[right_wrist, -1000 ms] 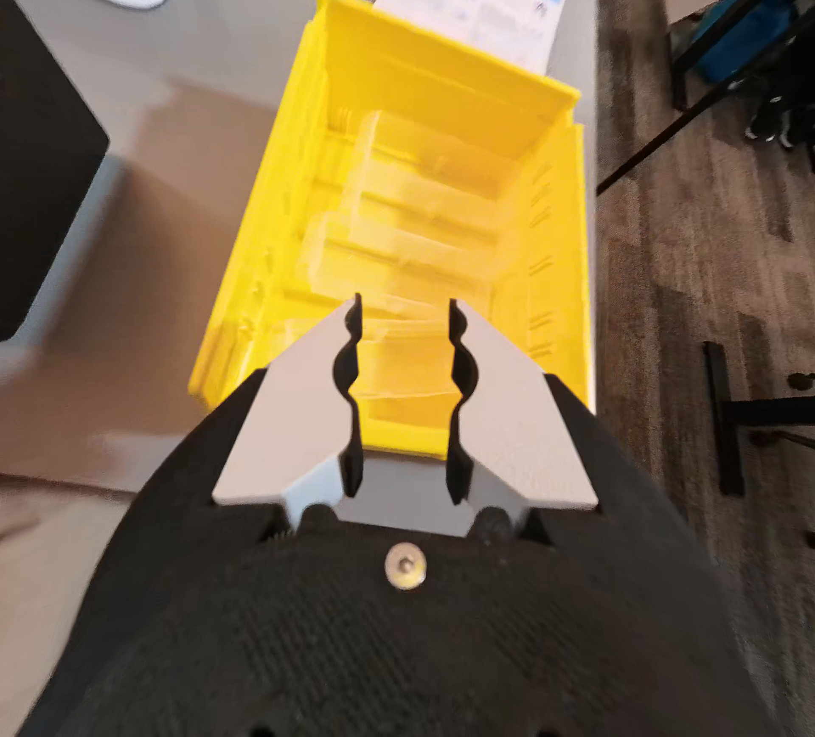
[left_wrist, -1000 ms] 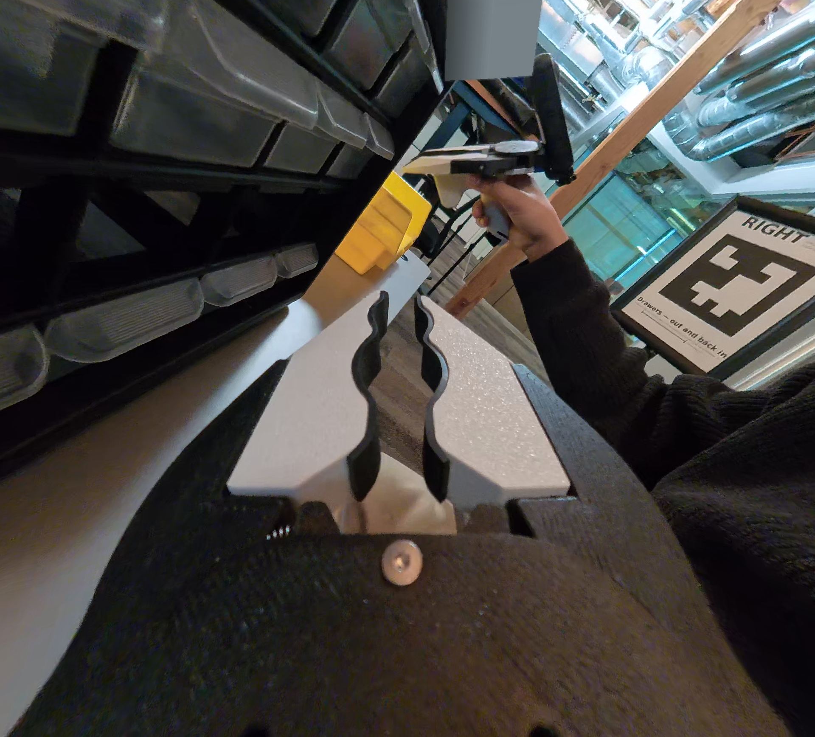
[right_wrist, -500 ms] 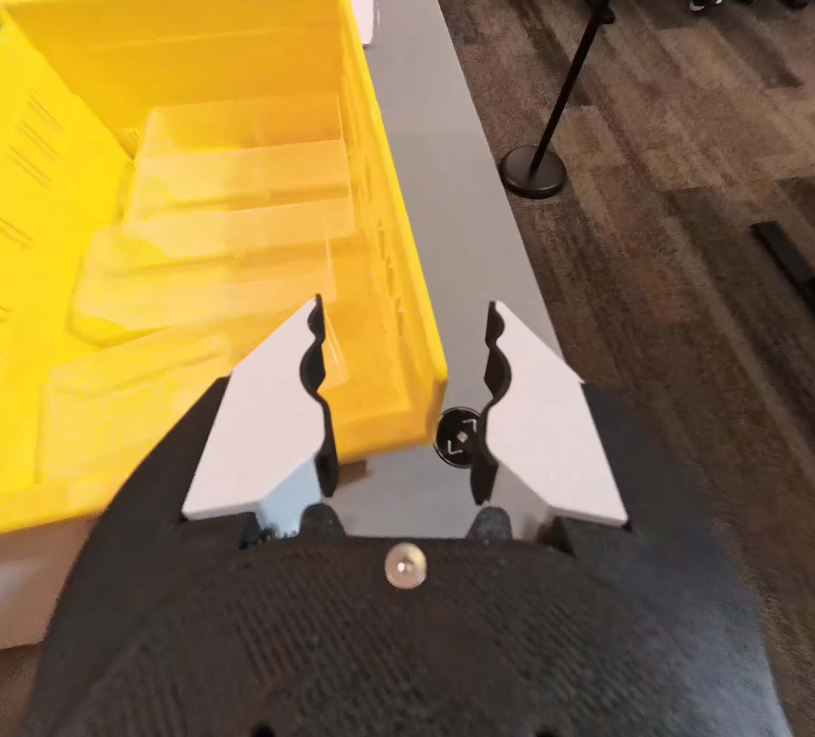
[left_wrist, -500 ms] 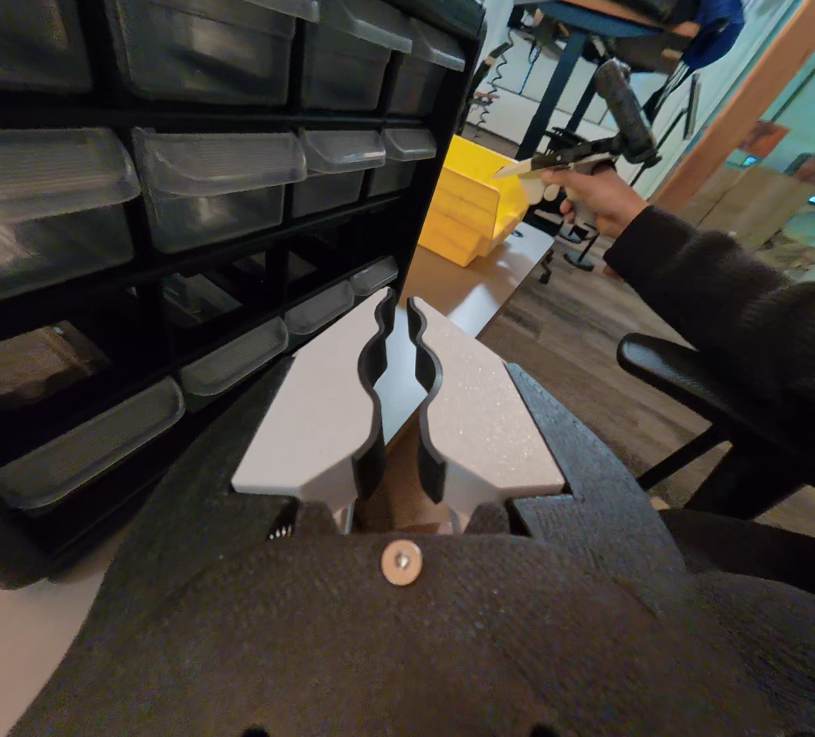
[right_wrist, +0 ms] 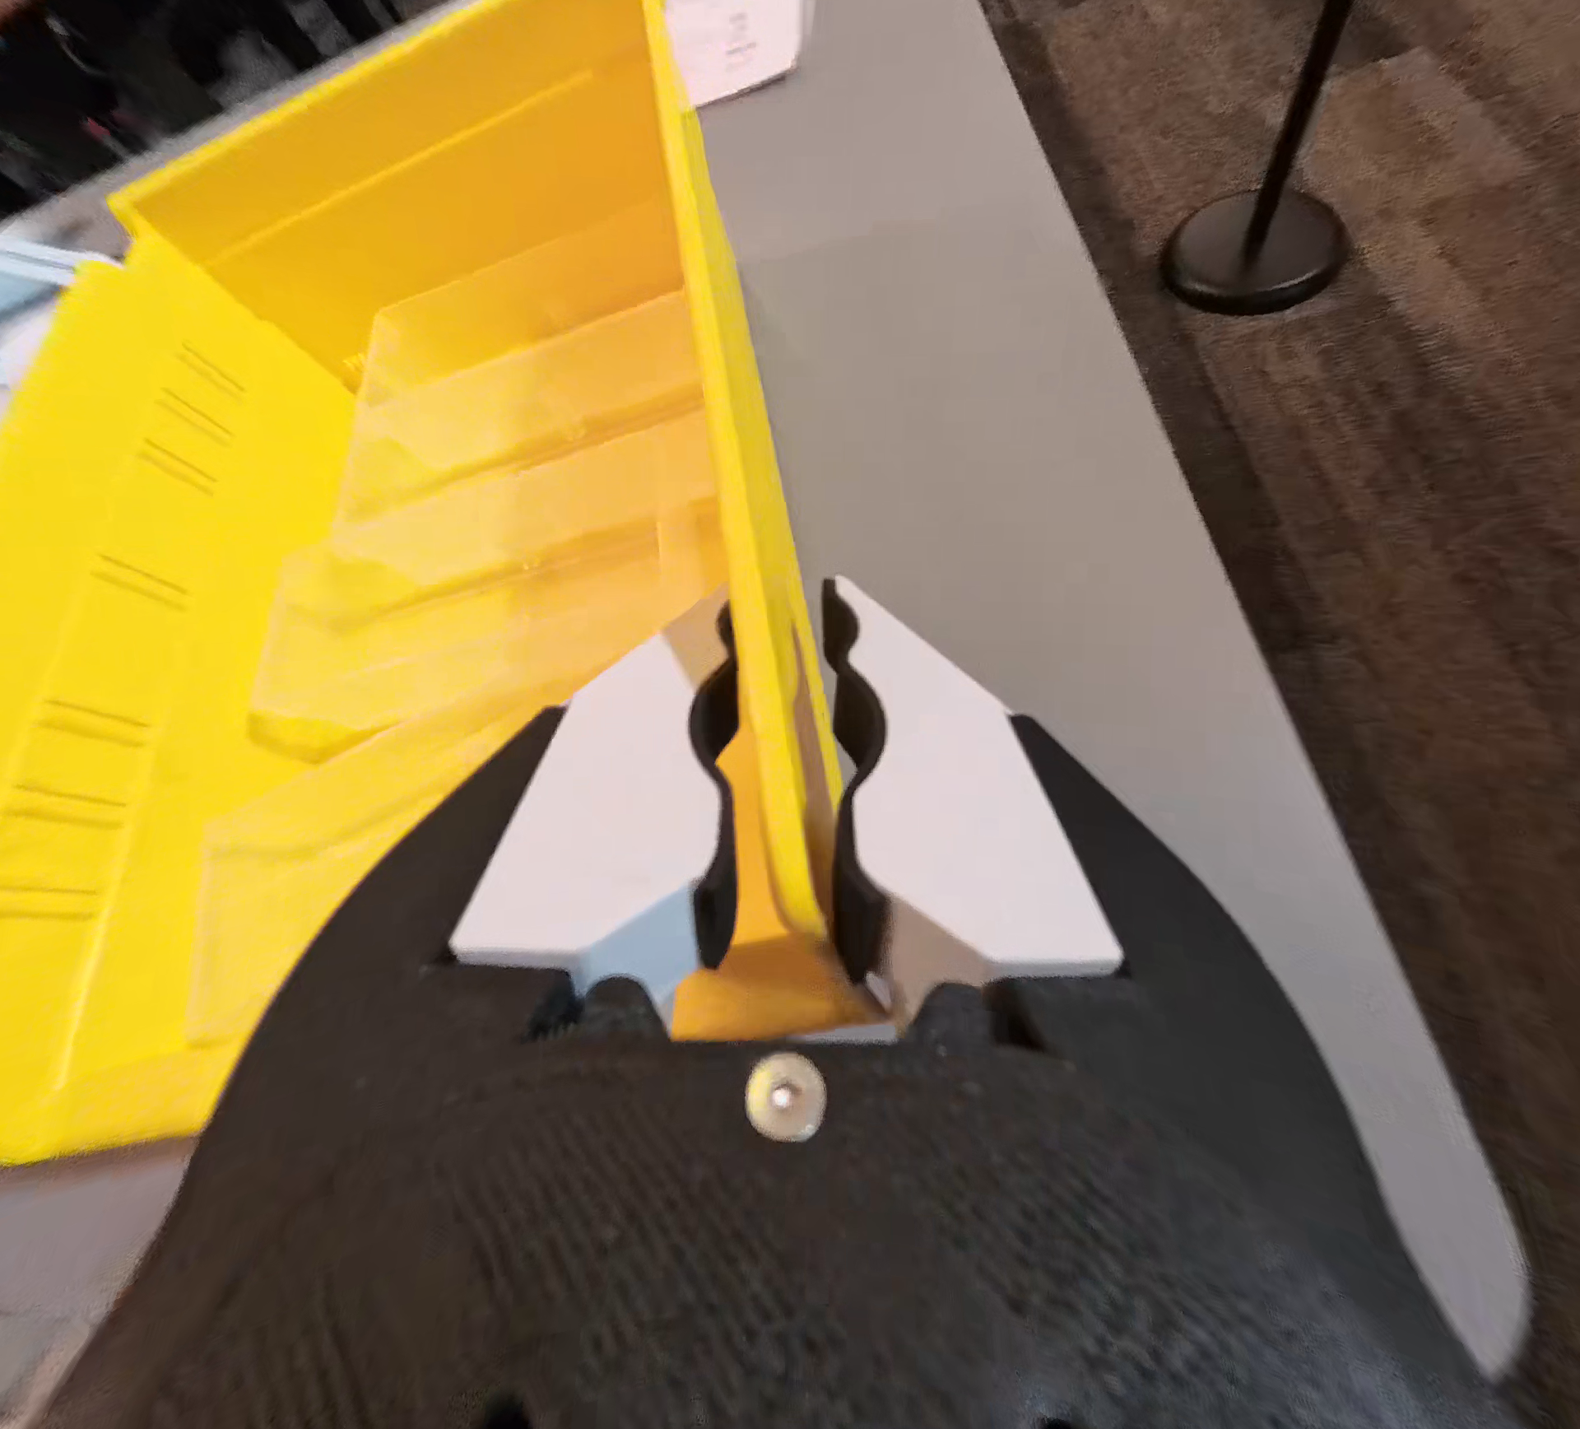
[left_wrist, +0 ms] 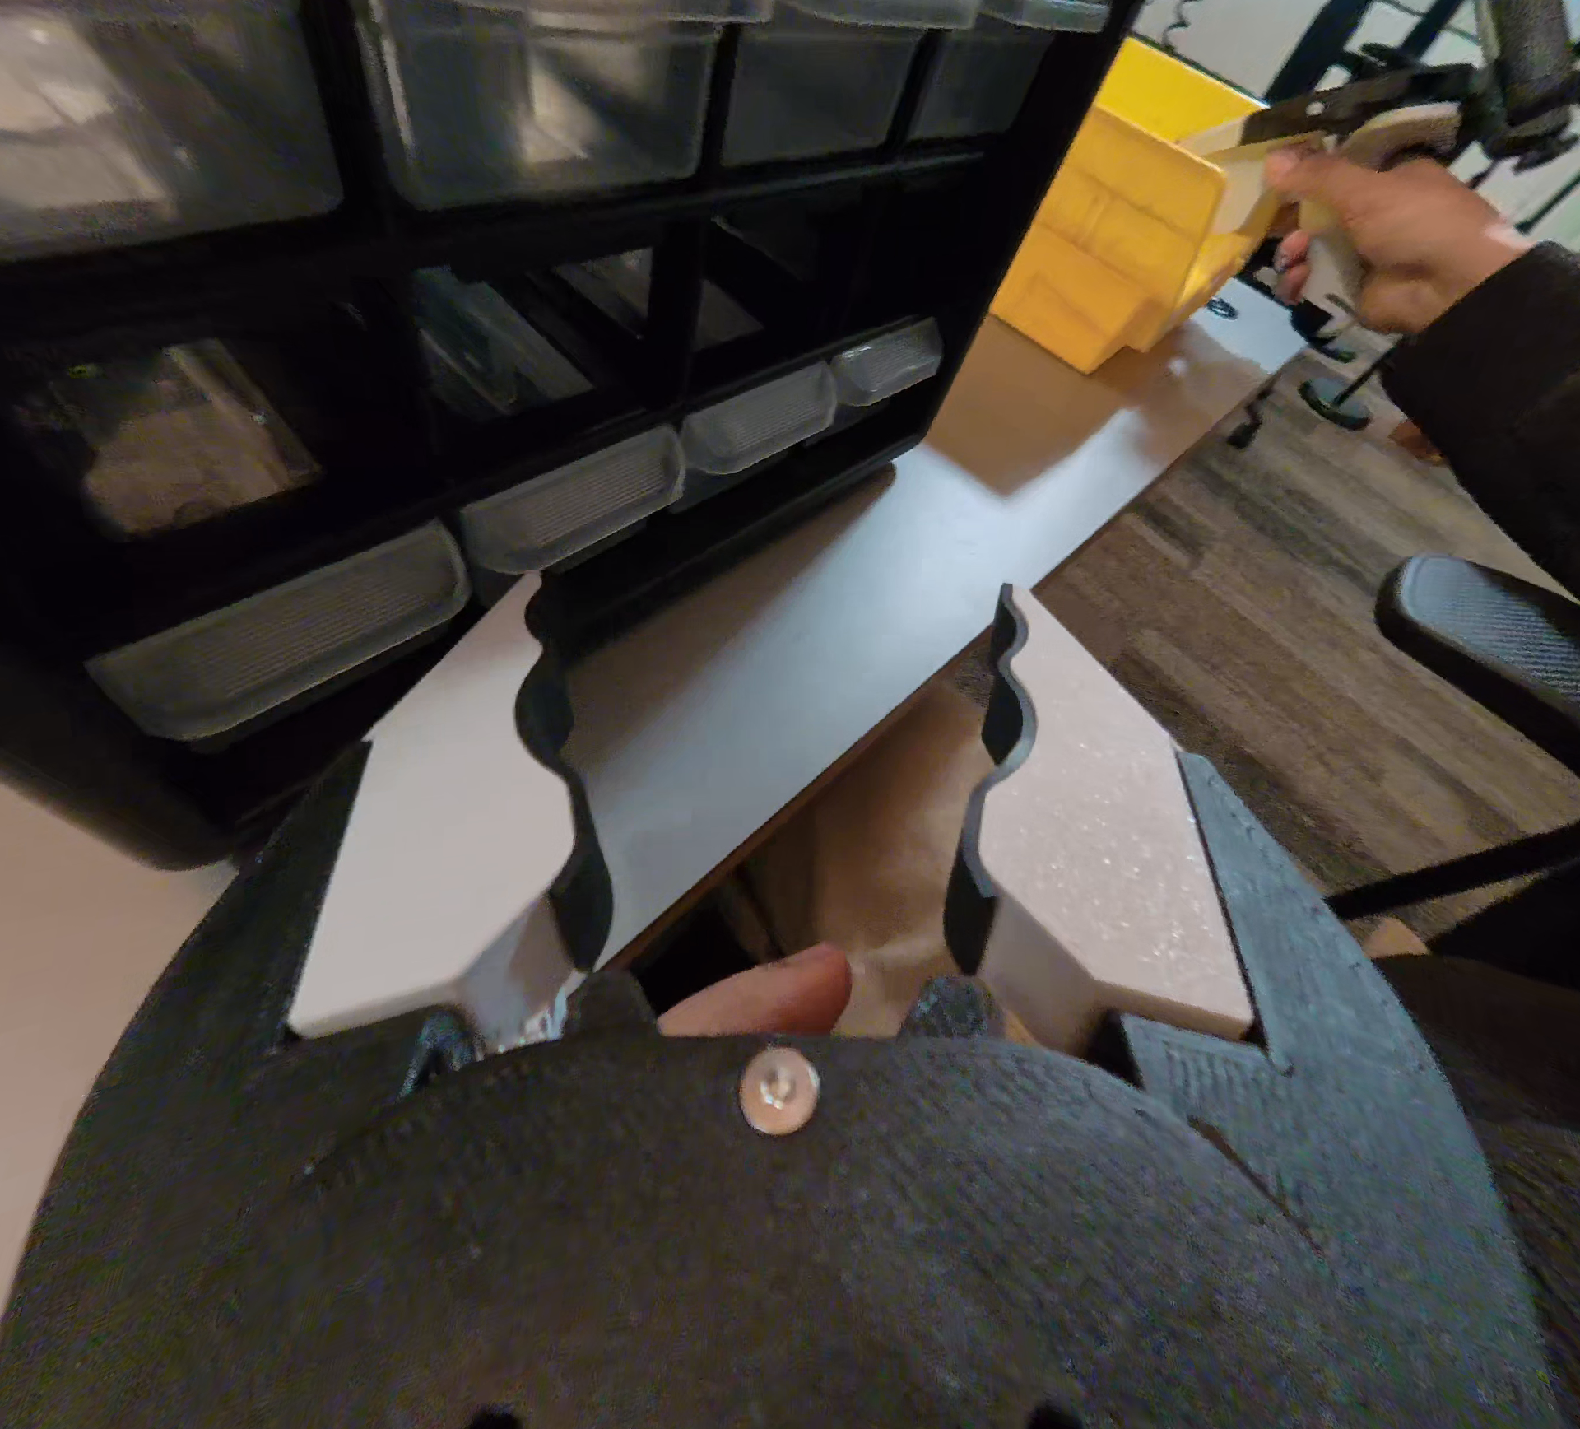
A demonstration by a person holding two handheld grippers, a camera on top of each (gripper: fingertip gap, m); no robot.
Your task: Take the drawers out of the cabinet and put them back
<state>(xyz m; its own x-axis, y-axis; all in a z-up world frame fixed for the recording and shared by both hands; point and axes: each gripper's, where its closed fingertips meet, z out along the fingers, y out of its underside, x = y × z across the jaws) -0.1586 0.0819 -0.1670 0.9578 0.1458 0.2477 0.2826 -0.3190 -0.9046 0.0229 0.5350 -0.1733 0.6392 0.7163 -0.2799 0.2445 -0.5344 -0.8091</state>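
My right gripper is pinched on the right side wall of the yellow bin, which runs lengthwise straight away from my fingers w/ several clear drawers lying crosswise inside, near the table's right edge. My left gripper is spread wide, holding nothing, over the table's front edge just before the black cabinet. Its empty slots sit up & left of the left fingers, so the left's nearer the cabinet, while the bin lies well off to the right.
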